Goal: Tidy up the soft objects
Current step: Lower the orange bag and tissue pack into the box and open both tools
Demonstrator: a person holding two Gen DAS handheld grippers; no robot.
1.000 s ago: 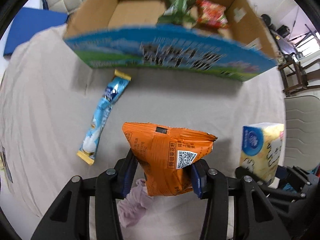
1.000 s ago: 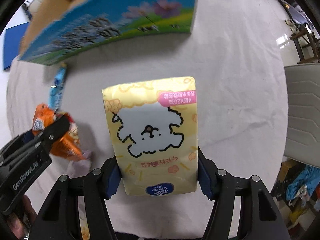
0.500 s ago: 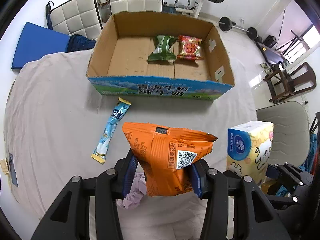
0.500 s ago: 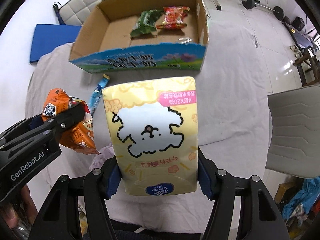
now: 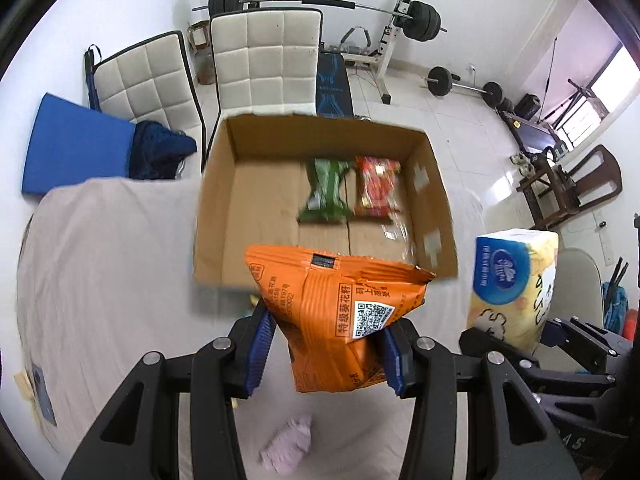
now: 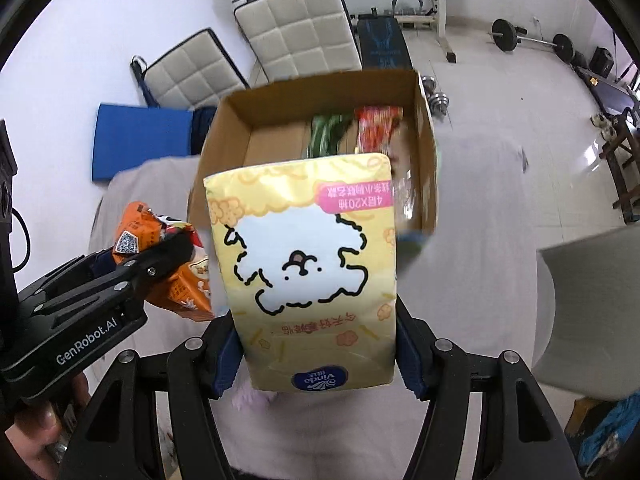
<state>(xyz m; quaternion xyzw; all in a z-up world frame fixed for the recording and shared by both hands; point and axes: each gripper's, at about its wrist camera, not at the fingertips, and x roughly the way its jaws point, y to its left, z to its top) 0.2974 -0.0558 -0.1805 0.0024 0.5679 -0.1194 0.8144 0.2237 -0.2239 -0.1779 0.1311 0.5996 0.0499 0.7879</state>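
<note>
- Left gripper (image 5: pixel 326 354) has its jaws pinching the orange snack bag (image 5: pixel 336 320), held up in the air just short of the cardboard box (image 5: pixel 212 216)
- Right gripper (image 6: pixel 316 354) has its jaws pinching the yellow tissue pack (image 6: pixel 304 264) low down, near the logo end, also held above the tabletop (image 5: pixel 100 260)
- Inside the box, a green packet (image 5: pixel 326 192) and a red packet (image 5: pixel 376 192) lie side by side toward the far wall
- Risk one: the snack bag is gripped by its lower part only, puffy and slick, so it could squirm out of the jaws and drop short of the box
- Risk two: both loads hang close together, so heading for the same opening they could bump and one gets knocked loose
- Risk three: the tissue pack is tall and held at its base; a low approach could catch the near wall and shove the light box along the cloth
- Risk four: a pink cloth lump (image 5: pixel 286 444) sits on the tabletop below the grippers and looks easy to overlook
- The box looks blurred in both views, so its exact edge is hard to judge
</note>
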